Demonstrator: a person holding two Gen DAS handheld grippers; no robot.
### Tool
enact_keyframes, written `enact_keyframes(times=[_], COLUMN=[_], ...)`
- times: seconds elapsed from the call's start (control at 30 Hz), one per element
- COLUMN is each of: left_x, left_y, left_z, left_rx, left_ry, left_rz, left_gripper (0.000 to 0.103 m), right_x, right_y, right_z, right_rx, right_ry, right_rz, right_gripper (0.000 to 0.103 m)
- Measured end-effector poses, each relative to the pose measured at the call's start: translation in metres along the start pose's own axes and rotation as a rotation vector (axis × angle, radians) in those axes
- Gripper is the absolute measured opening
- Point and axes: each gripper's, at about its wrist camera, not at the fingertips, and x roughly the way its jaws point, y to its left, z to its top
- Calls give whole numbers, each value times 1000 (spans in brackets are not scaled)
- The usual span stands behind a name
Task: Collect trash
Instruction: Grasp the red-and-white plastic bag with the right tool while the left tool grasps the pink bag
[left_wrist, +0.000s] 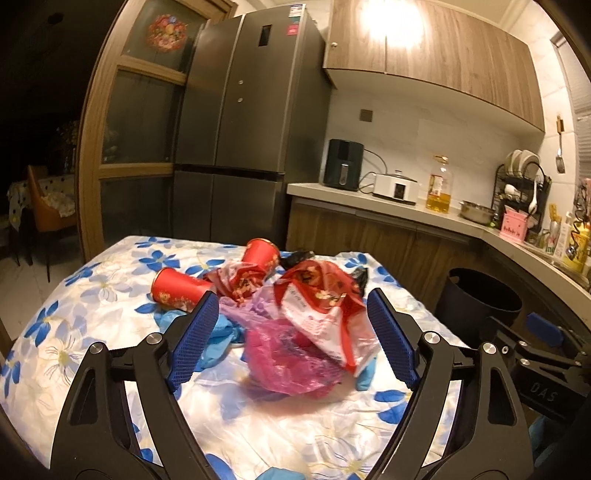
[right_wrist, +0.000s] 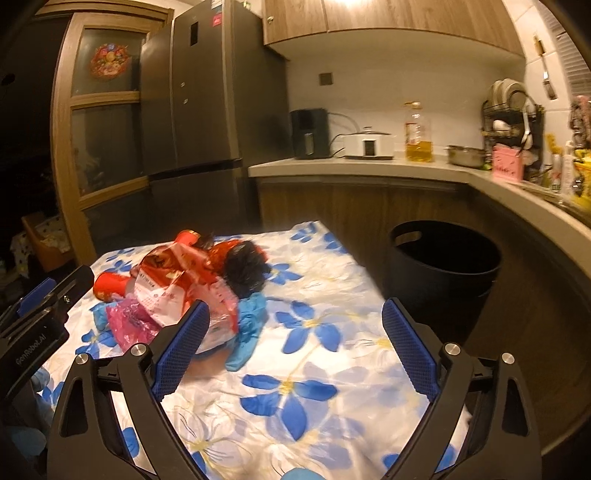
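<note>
left gripper (left_wrist: 291, 334): jaws spread wide, nothing pinched, pads clear of all trash. dead ahead at 12 o'clock, framed between the two blue pads, a heap of trash on the flowered tablecloth (left_wrist: 92, 317). nearest item of heap: crumpled pink plastic bag (left_wrist: 291, 363), low in the gap. just beyond, a red-and-white plastic bag (left_wrist: 321, 306), long axis running roughly 11 to 5 o'clock. blue glove (left_wrist: 365, 373) poking out at 4 o'clock of the pink bag. further out, two red paper cups: one on its side at 10 o'clock (left_wrist: 177, 291), mouth toward 9 o'clock, the other tilted at 12 o'clock (left_wrist: 263, 254). black bin (left_wrist: 484, 306) off the table edge at 3 o'clock, mouth up, apparently empty.

right gripper (right_wrist: 293, 339): jaws likewise released, empty, only tablecloth between the pads. same heap off-centre here, at 10 to 11 o'clock, partly behind the left-hand pad. bin at 1 o'clock, near.

judgement: left gripper squarely lined on the heap and the nearer of the two; pink bag the likeliest first pick, straight ahead and down. right gripper nearer the bin, needing a swing toward 10 o'clock to reach any trash. risk: thin film slipping or dragging neighbouring pieces on lift.
</note>
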Motion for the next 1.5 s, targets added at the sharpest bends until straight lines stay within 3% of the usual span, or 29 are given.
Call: enact_keyframes(times=[0.1,0.13,0.17,0.43,0.6,0.7,0.97,1.13,1.37,1.5], left_x=[7,9,12,30,36,39,51,59,70,79], left_y=[11,15,20,39,42,42,31,30,39,40], left_z=[-6,-8,-10,-22,-26,-28,-35,-39,-49,-57], left_rx=[-9,-15,-22,-54,-56,-54,-47,-71,-139,-155], left_ry=[-3,-3,-3,24,36,34,77,113,198,248], left_rz=[21,30,39,67,50,38,-24,-53,-102,-125], left_gripper=[82,82,82,77,73,68,49,39,38,13], right_x=[16,21,29,74,99,111,118,104,88,80], right_y=[9,10,14,42,53,55,56,51,41,39], right_z=[-1,-1,-1,-7,-10,-12,-19,-14,-5,-3], right_rx=[-8,-7,-9,-44,-55,-63,-71,-57,-44,-53], right_ry=[4,7,17,42,77,97,123,85,49,35], right_rz=[58,75,96,203,235,244,287,293,296,302], right_gripper=[86,76,74,74,67,58,14,6,2,2])
